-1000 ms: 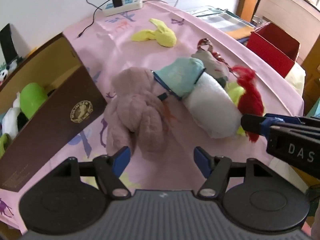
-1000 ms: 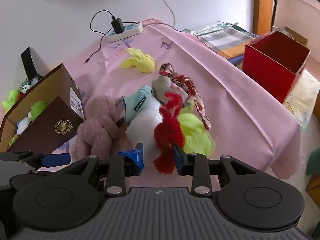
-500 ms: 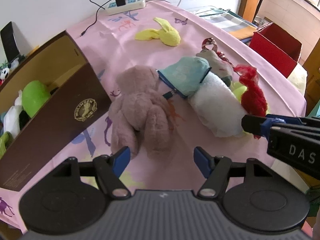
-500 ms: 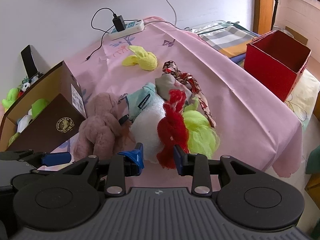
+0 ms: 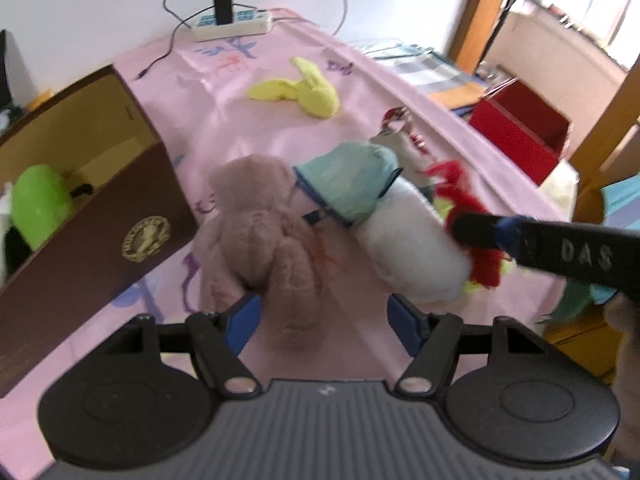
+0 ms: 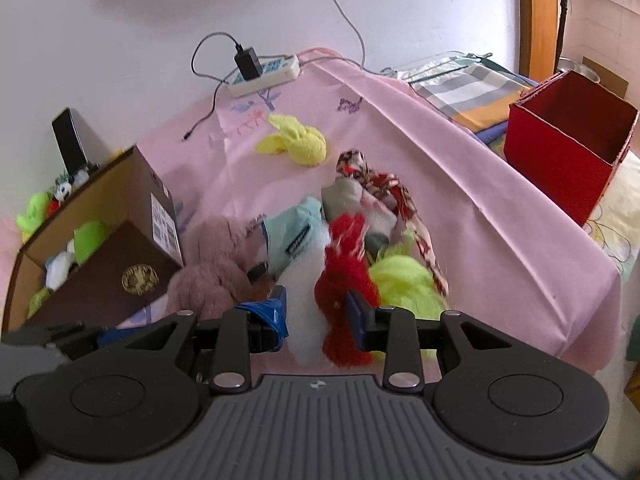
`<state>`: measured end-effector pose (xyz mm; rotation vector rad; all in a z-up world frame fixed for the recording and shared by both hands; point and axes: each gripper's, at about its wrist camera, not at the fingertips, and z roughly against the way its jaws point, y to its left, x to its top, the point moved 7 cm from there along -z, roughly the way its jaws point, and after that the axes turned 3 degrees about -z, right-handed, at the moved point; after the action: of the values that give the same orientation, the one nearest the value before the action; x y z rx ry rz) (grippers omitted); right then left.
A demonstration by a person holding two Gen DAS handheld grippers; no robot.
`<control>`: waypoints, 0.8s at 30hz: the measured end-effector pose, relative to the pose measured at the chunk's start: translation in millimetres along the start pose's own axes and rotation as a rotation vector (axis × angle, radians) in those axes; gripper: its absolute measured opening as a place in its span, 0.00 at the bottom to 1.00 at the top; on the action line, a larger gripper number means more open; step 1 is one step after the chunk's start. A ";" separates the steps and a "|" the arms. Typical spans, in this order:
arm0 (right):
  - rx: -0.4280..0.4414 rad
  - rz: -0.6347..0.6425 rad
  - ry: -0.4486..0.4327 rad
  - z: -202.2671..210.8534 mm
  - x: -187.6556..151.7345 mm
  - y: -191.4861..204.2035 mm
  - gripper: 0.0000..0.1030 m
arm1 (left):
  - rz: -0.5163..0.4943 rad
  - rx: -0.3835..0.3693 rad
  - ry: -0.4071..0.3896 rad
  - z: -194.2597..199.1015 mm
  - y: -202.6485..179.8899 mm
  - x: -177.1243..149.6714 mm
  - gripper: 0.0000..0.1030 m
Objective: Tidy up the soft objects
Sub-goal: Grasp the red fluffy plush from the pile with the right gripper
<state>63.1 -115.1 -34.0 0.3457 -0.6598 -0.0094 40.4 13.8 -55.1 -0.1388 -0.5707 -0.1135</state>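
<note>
A pink plush rabbit (image 5: 260, 236) lies on the pink cloth; it also shows in the right wrist view (image 6: 208, 272). My left gripper (image 5: 320, 314) is open with its fingers either side of the rabbit's legs. Beside the rabbit lie a white plush with a teal cap (image 5: 400, 248), a red yarn toy (image 6: 344, 288) and a neon green plush (image 6: 404, 280). My right gripper (image 6: 316, 312) has its fingers around the red yarn toy and part of the white plush (image 6: 300, 280); the grip is unclear. A yellow plush (image 5: 308, 90) lies further back.
An open brown cardboard box (image 5: 80, 216) with green and white toys stands at the left. A red box (image 6: 568, 152) sits off the table's right side. A power strip (image 6: 264, 74) with cables lies at the far edge. A patterned cloth toy (image 6: 380, 188) lies mid-table.
Both grippers have moved forward. The left gripper's fingers now flank the pink rabbit's legs. The right gripper's fingers have reached around the red yarn toy.
</note>
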 end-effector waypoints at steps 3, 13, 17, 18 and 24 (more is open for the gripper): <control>0.031 -0.029 -0.025 1.6 11.2 -6.2 0.15 | -0.012 -0.064 -0.017 3.5 -4.9 1.7 0.68; 0.134 -0.009 0.070 -9.0 27.0 -33.8 0.15 | -0.117 -0.295 -0.006 0.2 -64.4 14.4 0.68; 0.183 -0.017 0.134 -15.7 27.1 -40.6 0.15 | -0.121 -0.280 -0.013 -11.7 -73.7 25.9 0.68; 0.189 -0.021 0.148 -18.5 27.0 -41.5 0.15 | -0.119 -0.272 -0.019 -14.5 -74.6 28.5 0.66; 0.283 -0.079 0.270 -34.8 24.4 -47.2 0.15 | -0.112 -0.239 -0.006 -35.9 -85.1 41.0 0.25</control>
<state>108.2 -151.6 -60.0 0.6344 -0.3783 0.0548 81.3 -78.6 -54.1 -0.3397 -0.5696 -0.2909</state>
